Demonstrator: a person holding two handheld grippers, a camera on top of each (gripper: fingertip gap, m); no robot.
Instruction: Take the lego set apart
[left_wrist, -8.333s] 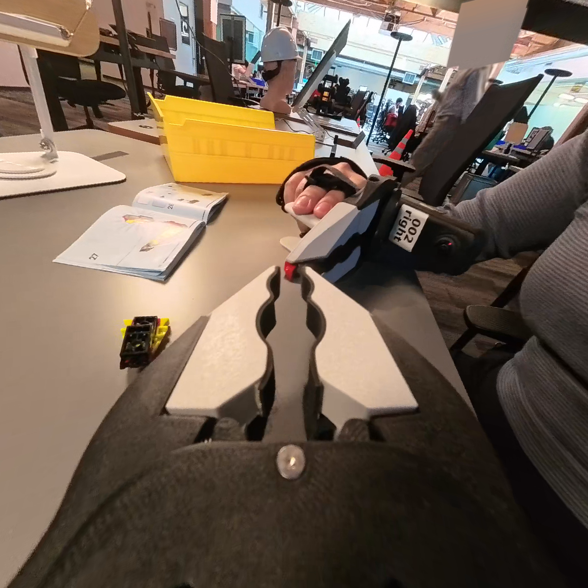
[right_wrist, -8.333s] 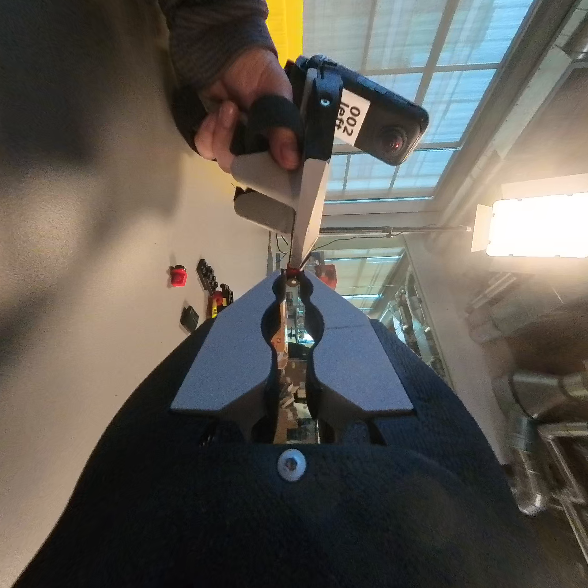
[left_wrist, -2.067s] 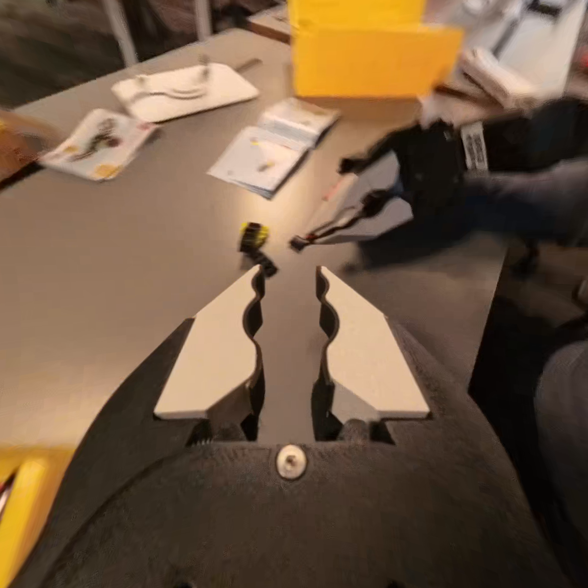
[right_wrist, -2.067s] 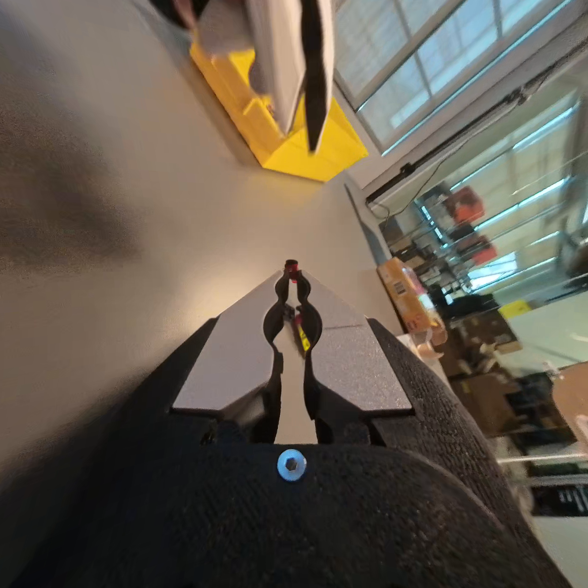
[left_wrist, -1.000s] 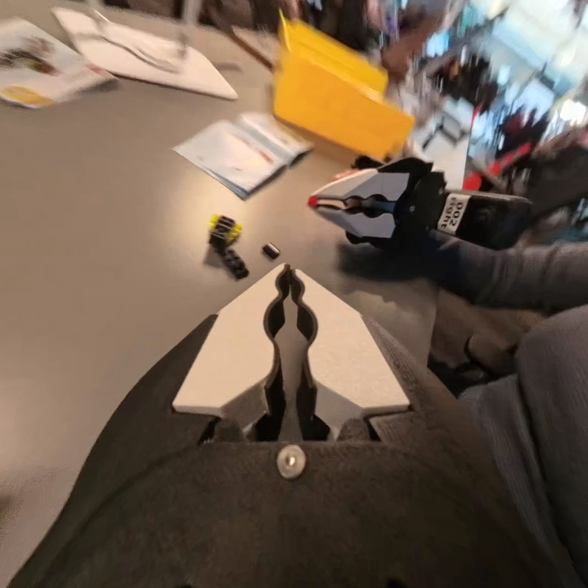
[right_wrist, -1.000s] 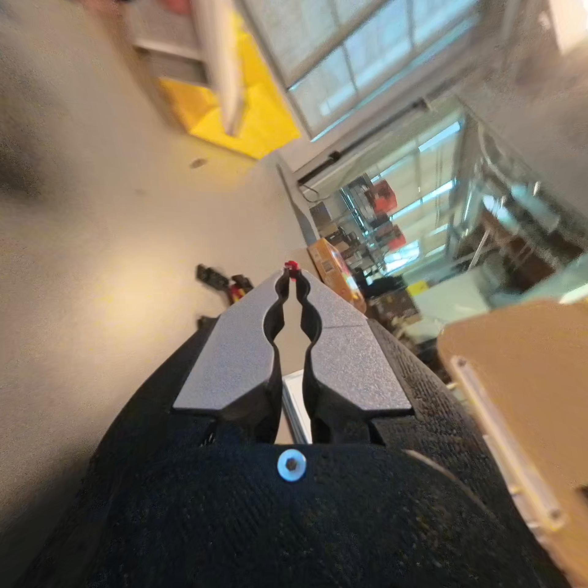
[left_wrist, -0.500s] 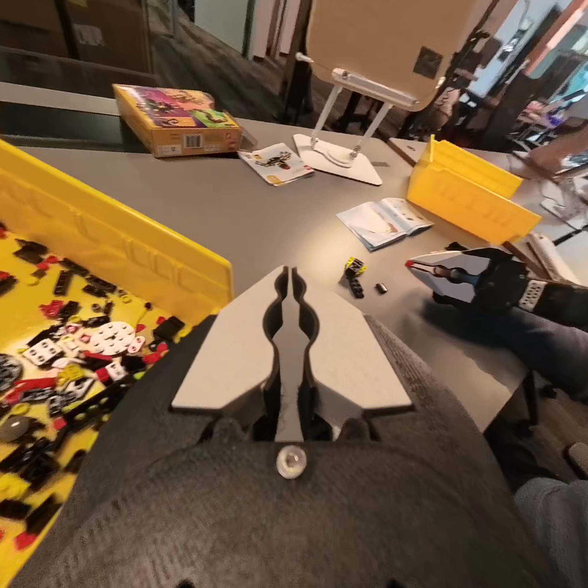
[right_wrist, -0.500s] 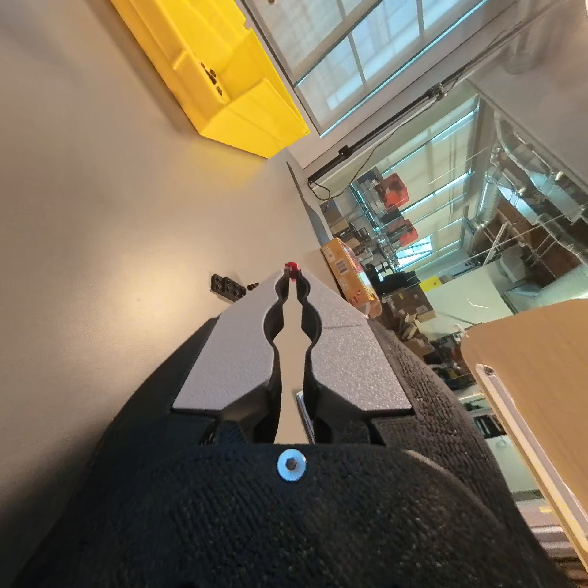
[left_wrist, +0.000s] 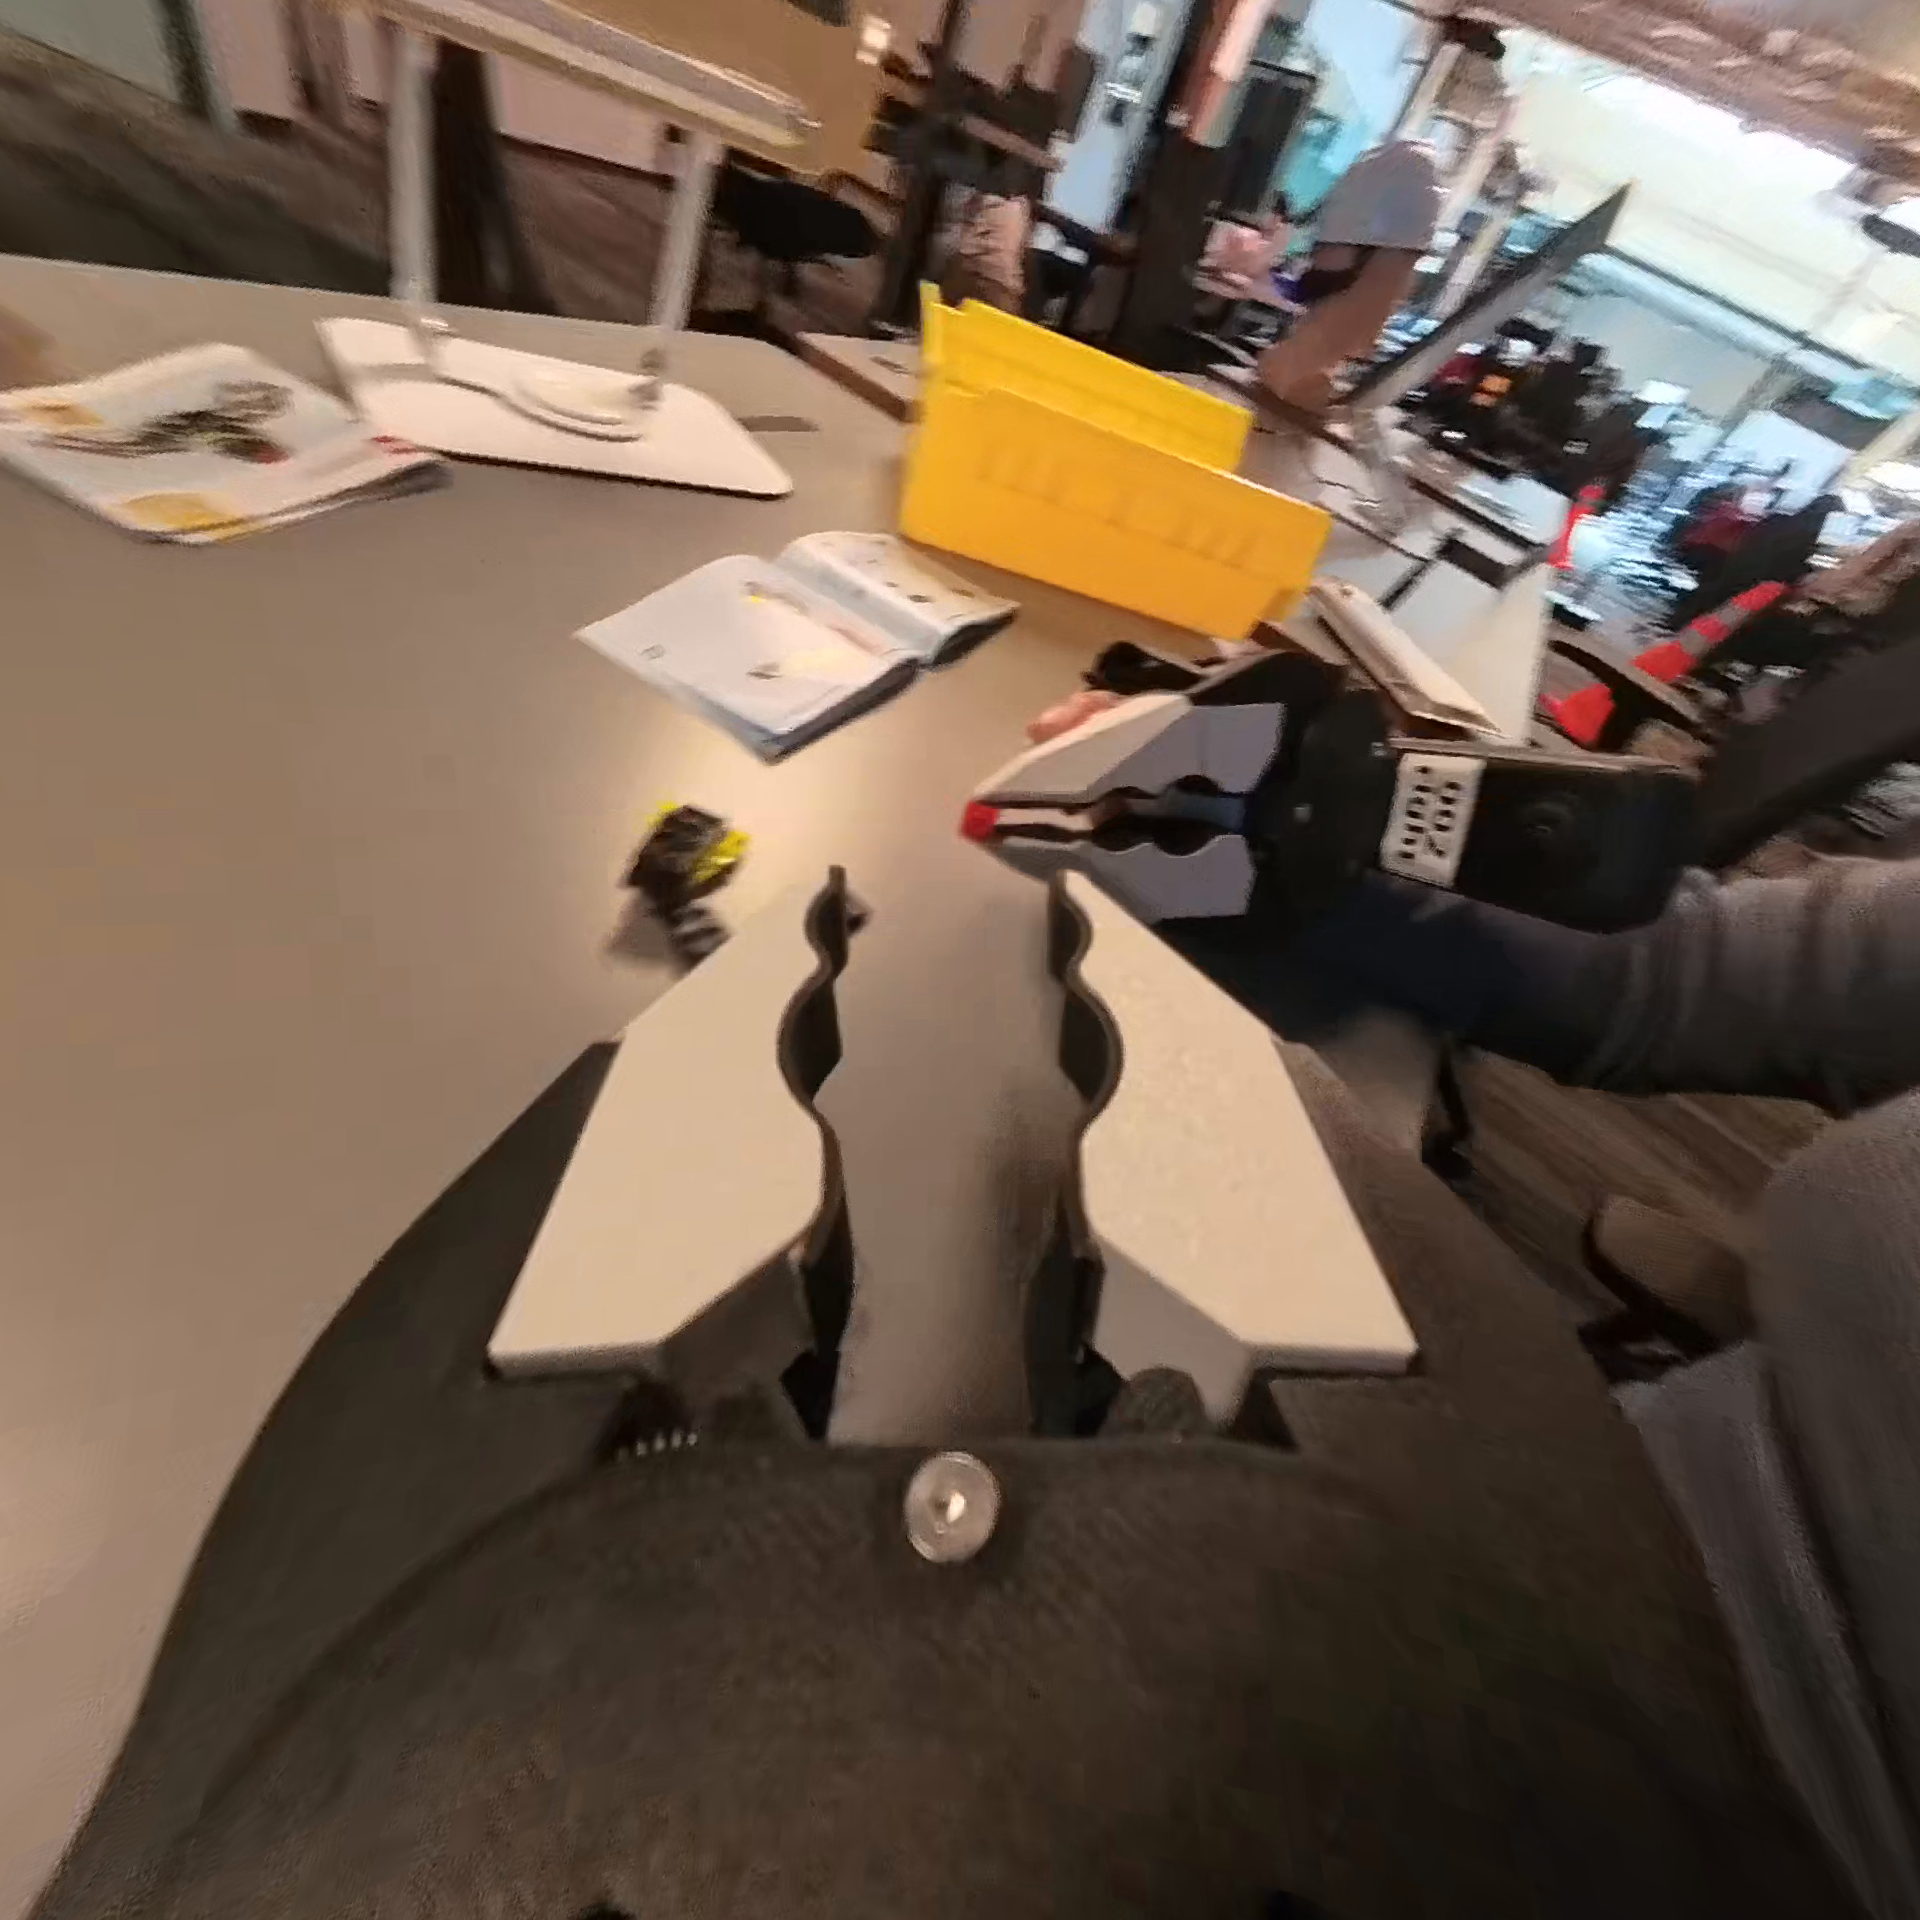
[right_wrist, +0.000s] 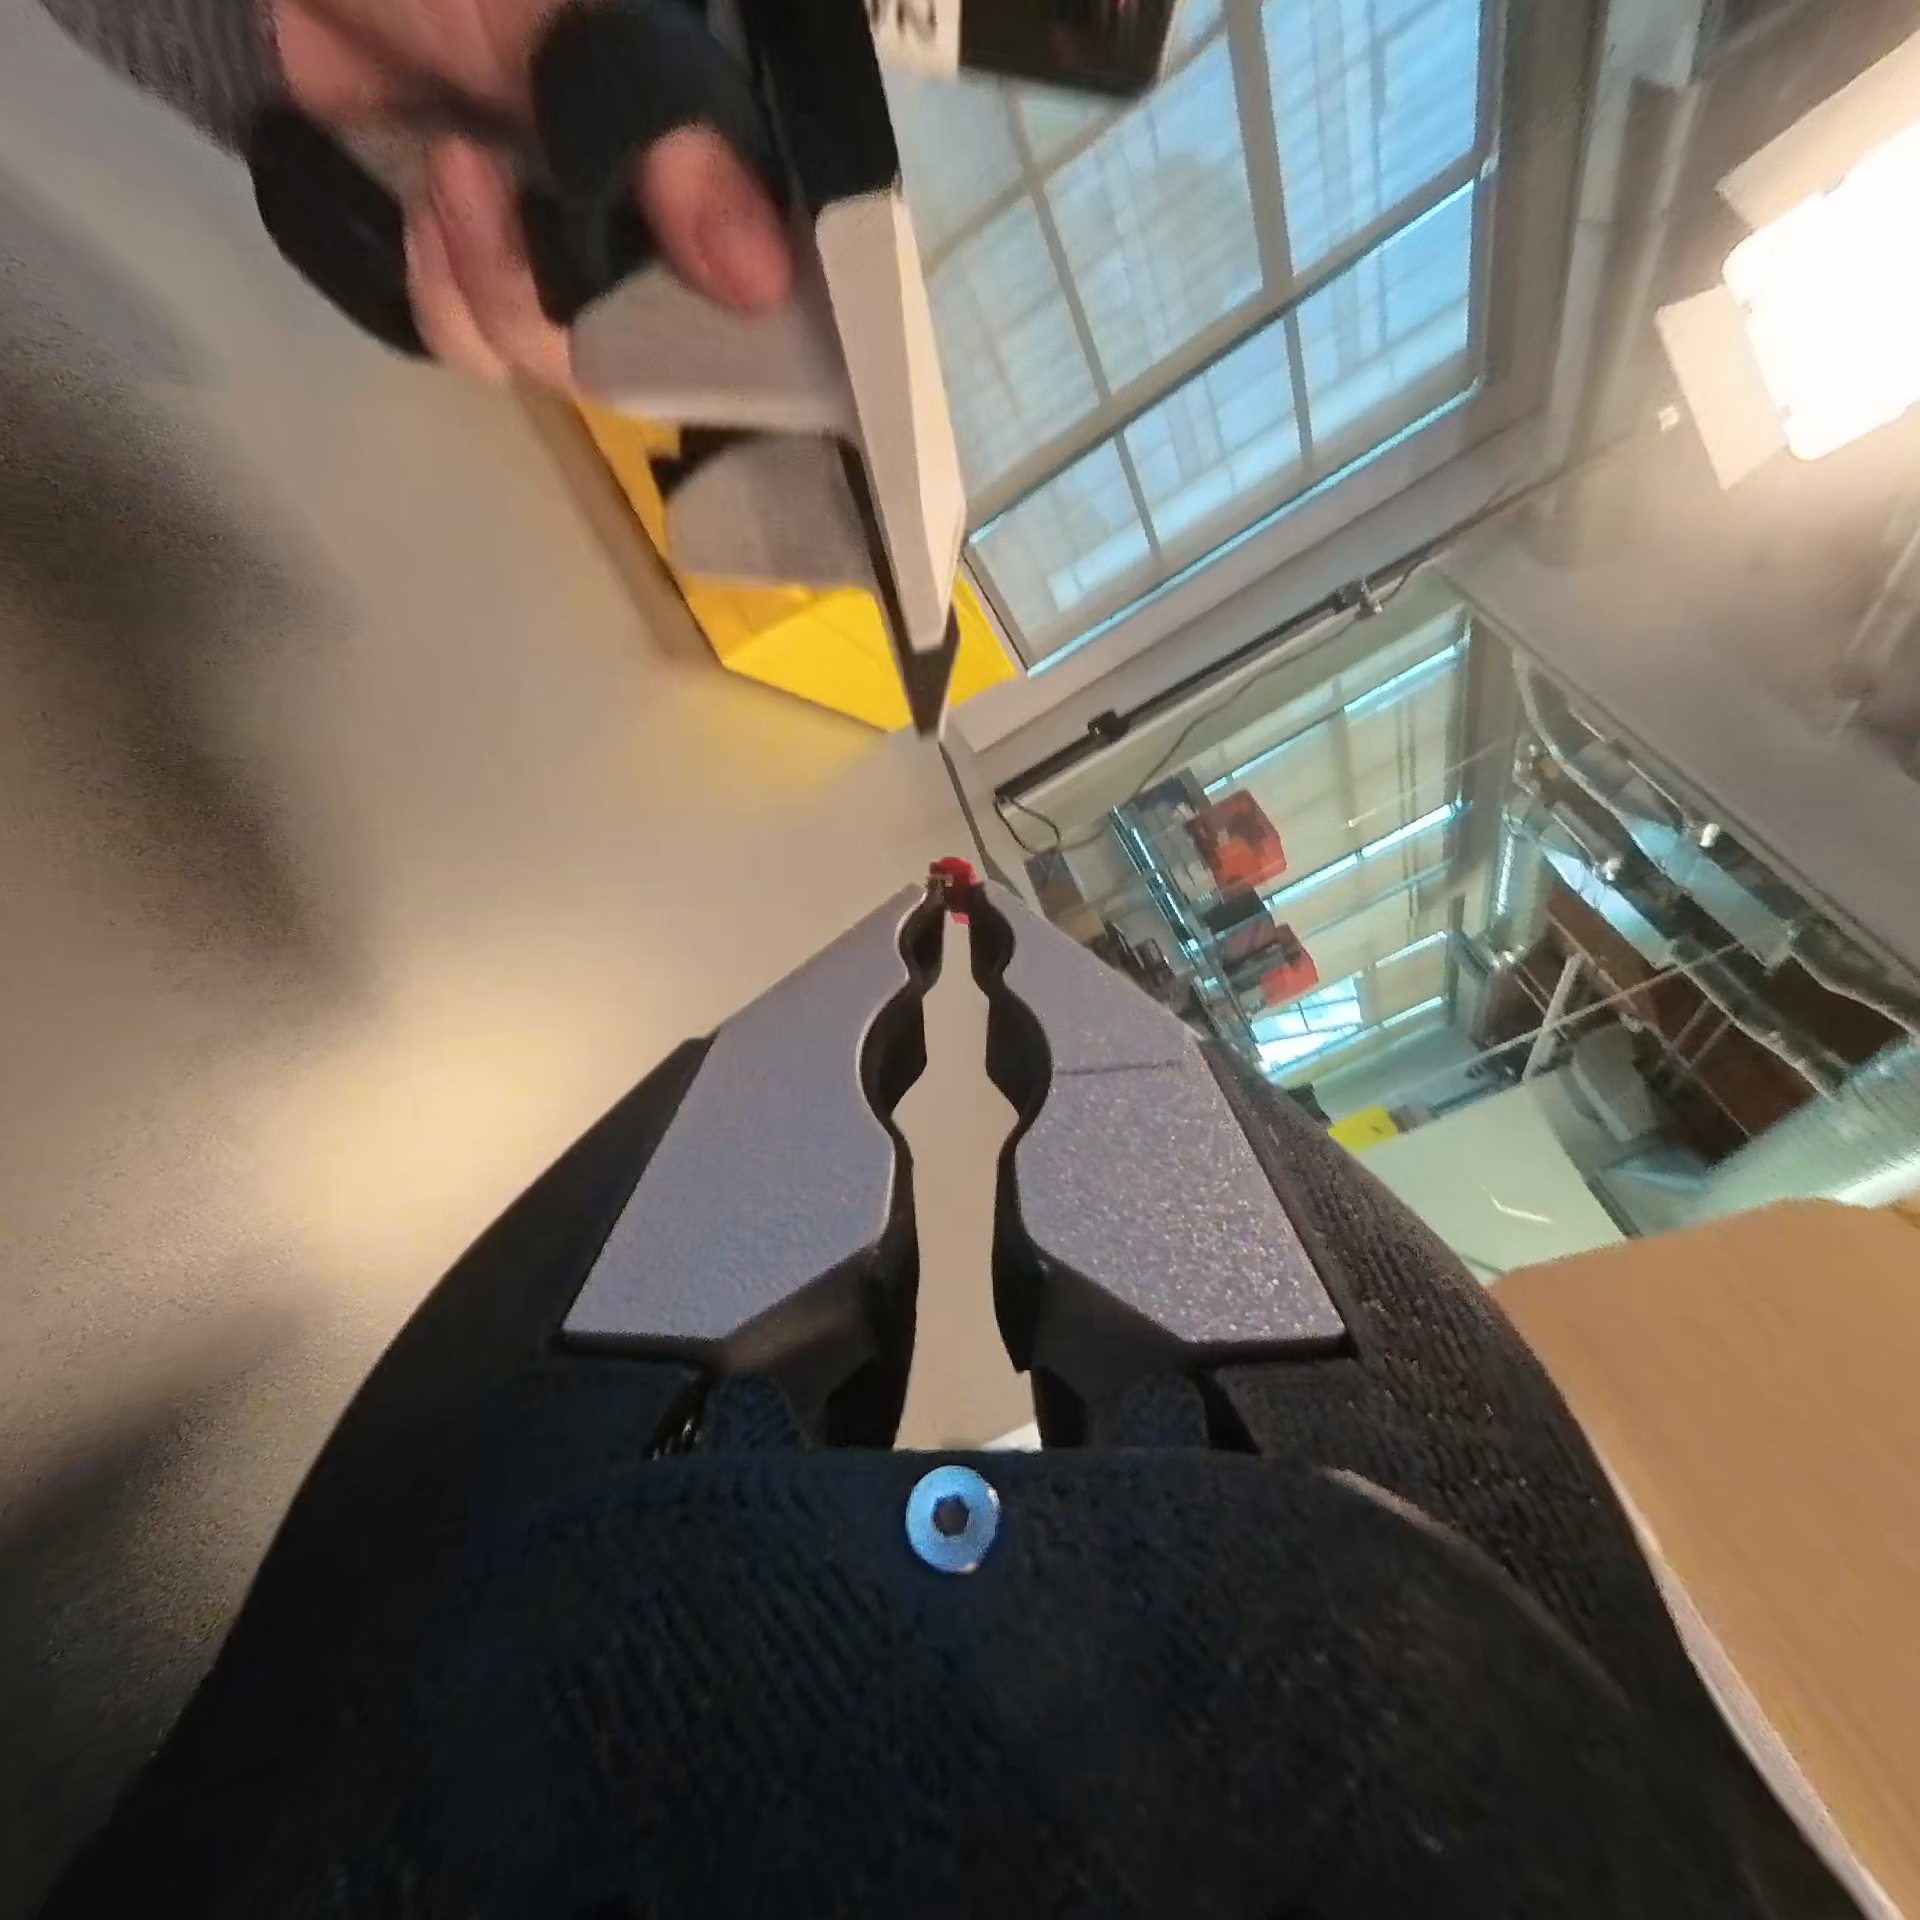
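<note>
A small black and yellow lego chunk (left_wrist: 686, 844) lies on the grey table (left_wrist: 312, 831), with a black piece (left_wrist: 694, 933) just in front of it. My left gripper (left_wrist: 943, 906) is open and empty, just right of and nearer than these pieces. My right gripper (left_wrist: 982, 821) (right_wrist: 951, 896) is shut on a small red lego piece (right_wrist: 950, 876), held above the table to the right of the chunk. The left gripper also shows in the right wrist view (right_wrist: 914, 582), held by a hand.
An open instruction booklet (left_wrist: 800, 634) lies behind the chunk. A yellow bin (left_wrist: 1101, 520) stands farther back. A white stand base (left_wrist: 561, 416) and another booklet (left_wrist: 197, 436) lie at the far left. A second yellow bin (right_wrist: 831, 634) shows in the right wrist view. Left tips to right tips: about 4 centimeters.
My left gripper has swung back from the yellow parts bin to the lego pieces and has opened. My right gripper still holds the red piece and now sits close beside the left one.
</note>
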